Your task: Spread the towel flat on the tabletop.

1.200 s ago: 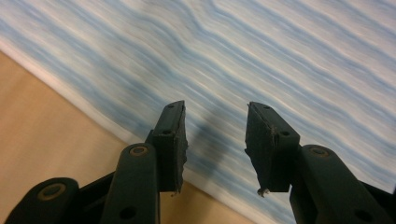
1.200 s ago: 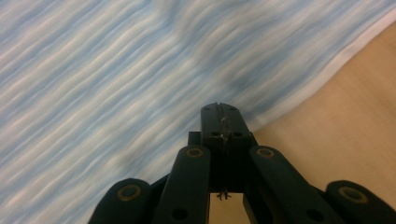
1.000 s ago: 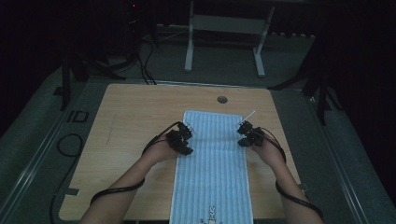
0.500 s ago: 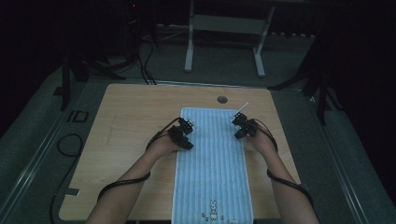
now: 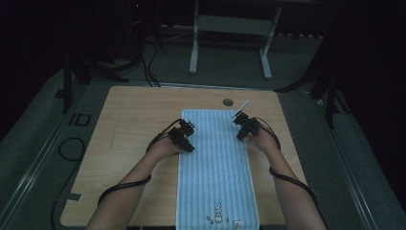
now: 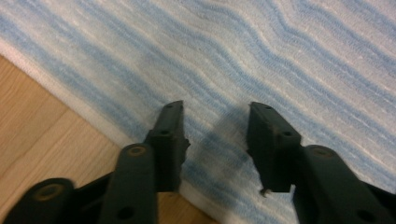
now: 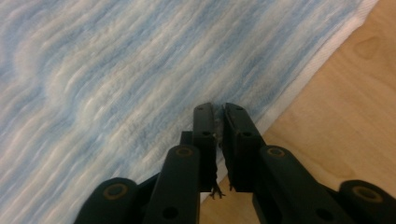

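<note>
We see a blue-striped towel (image 5: 216, 177) flat lengthwise on the wooden worktop (image 5: 129, 143), rabbit motif at its near end. Left gripper (image 6: 215, 135) over the towel's left edge, jaws parted, nothing pinched. Right gripper (image 7: 218, 126) at the right edge, jaws almost together with a thin gap; they've just been opening, with no fabric visibly caught. Farther off, a grommet hole (image 5: 228, 102) in the worktop.

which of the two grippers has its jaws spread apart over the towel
The left hand-held gripper: its jaws stand apart with bare blue-striped towel between them. The right hand-held gripper has its jaws nearly together at the towel's edge.
</note>
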### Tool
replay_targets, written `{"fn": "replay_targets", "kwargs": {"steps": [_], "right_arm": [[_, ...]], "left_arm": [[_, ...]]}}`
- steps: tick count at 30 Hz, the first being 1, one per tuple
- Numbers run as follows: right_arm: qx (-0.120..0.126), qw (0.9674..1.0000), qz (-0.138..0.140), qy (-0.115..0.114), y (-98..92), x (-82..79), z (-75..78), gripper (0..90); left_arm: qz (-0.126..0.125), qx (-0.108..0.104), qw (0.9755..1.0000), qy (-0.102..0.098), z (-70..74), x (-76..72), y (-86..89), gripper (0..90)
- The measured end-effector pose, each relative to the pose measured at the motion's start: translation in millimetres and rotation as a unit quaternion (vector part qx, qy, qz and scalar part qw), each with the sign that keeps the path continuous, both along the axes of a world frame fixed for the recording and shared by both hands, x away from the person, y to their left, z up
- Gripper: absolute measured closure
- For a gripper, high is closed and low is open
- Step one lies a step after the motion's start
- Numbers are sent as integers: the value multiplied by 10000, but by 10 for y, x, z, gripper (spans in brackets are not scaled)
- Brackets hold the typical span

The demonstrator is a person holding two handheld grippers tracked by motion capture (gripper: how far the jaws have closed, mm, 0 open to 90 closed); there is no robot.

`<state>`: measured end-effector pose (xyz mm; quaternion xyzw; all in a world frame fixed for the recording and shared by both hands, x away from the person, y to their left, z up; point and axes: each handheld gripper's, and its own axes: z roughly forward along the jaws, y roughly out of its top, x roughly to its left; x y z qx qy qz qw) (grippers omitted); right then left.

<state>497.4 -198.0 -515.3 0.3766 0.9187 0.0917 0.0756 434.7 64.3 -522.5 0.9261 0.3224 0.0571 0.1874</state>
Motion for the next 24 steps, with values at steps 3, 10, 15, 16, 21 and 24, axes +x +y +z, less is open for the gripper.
{"fn": "replay_targets", "kwargs": {"steps": [3, 10, 15, 16, 21, 24], "right_arm": [[45, 10000, 38, -60, -62, -20, 94, 784], [31, 9998, 80, -164, -136, 19, 302, 488], [381, 9989, -268, 92, -84, 95, 276, 436], [290, 9990, -270, 187, -56, 102, 238, 437], [33, 9993, -252, 290, 38, 126, 115, 428], [-50, 9996, -222, 176, 51, 143, 78, 462]], "left_arm": [[-12, 239, 9995, -192, 90, -8, 57, 499], [-190, 866, 9947, -516, 181, 78, 124, 440], [-63, 601, 9968, -530, 211, 201, 115, 439], [-52, 550, 9971, -516, 201, 221, 113, 439], [49, 414, 9982, -436, 138, 308, 109, 439], [130, 483, 9978, -440, 104, 357, 108, 440]]}}
